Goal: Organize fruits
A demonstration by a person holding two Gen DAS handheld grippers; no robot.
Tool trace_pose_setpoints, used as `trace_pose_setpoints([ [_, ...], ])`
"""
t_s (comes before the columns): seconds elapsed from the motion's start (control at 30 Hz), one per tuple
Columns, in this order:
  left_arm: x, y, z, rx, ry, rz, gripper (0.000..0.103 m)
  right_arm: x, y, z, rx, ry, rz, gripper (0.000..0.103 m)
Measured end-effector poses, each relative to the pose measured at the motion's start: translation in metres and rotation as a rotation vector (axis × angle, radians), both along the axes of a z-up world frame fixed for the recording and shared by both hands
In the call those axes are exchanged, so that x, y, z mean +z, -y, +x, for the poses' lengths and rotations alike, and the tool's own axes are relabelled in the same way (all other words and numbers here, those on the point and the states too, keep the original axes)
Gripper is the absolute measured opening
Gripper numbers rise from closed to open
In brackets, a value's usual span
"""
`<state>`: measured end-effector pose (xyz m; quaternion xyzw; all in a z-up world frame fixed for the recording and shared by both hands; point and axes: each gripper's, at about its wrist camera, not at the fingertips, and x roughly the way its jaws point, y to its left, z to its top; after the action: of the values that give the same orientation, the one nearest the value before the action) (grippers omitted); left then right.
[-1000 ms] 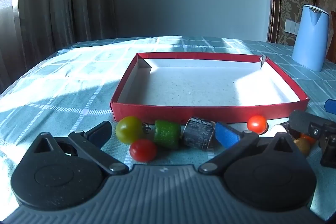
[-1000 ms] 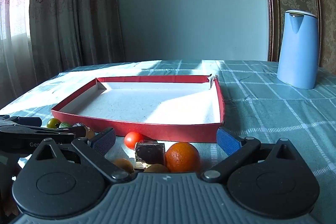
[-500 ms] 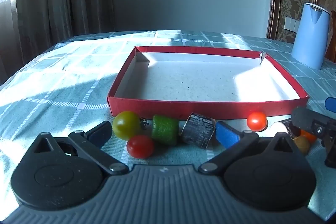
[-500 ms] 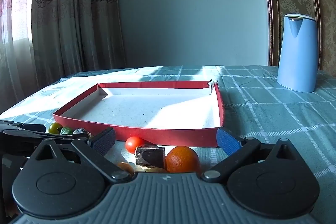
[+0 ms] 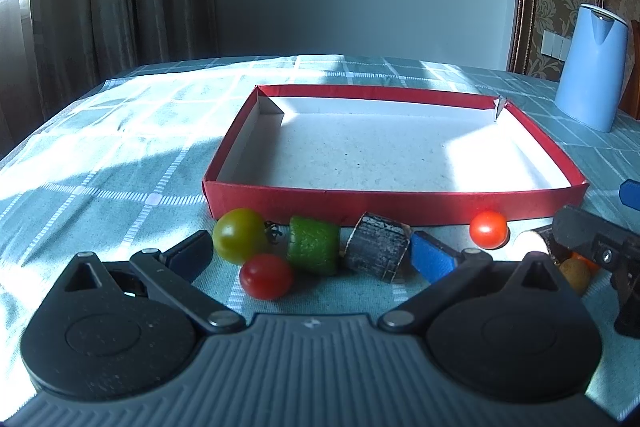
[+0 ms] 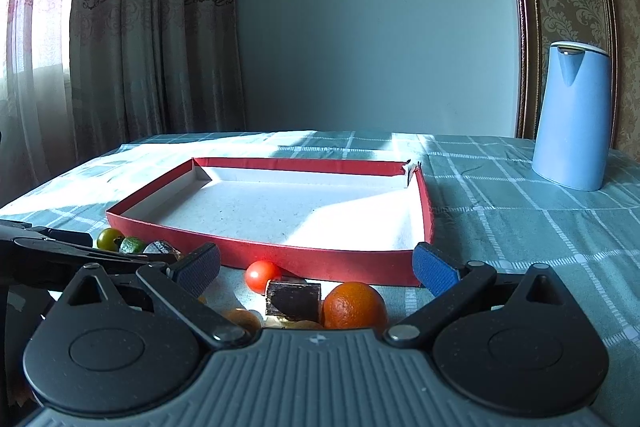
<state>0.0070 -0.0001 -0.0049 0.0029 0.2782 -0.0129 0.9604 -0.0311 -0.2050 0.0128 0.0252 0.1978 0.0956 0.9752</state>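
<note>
I hold my left tongs point(image 5: 310, 251) low over the near edge of the table point(image 5: 120, 163), both fingers spread wide and gripping nothing. Between them, on the checked cloth, lie a yellow-green tomato point(image 5: 239, 235), a red cherry tomato point(image 5: 266, 275) just in front of it, a green chunk point(image 5: 313, 245) and a dark cylinder piece point(image 5: 378, 247) whose side nearly meets my right-hand blue pad point(image 5: 434, 257). All four sit just outside the near wall of the red tray point(image 5: 396, 201), whose white floor holds no fruit. Another red tomato point(image 5: 488, 229) rests against that same wall towards the tray's near right corner.

My right tongs point(image 6: 316, 267) are likewise released, fingers wide apart, low before the tray's near right corner. Between them I see an orange point(image 6: 354, 305), a dark brown block point(image 6: 294, 299) touching it on the left, and that red tomato again behind them close to the tray wall. Brownish rounded pieces point(image 6: 242, 319) sit half hidden under the tool's body; I cannot tell what they are. My left tongs show at the left edge of this view, beside the green fruits.

A blue kettle point(image 6: 572, 115) stands at the far right of the table, well apart from the tray.
</note>
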Motion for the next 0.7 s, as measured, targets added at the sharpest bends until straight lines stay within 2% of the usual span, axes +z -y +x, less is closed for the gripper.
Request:
trace_pose_setpoints([
  [0.7, -0.0005, -0.0003, -0.0010, -0.010, -0.003, 0.004, 0.103, -0.0022, -0.0004, 0.0014, -0.001, -0.012, -0.006, 0.103],
])
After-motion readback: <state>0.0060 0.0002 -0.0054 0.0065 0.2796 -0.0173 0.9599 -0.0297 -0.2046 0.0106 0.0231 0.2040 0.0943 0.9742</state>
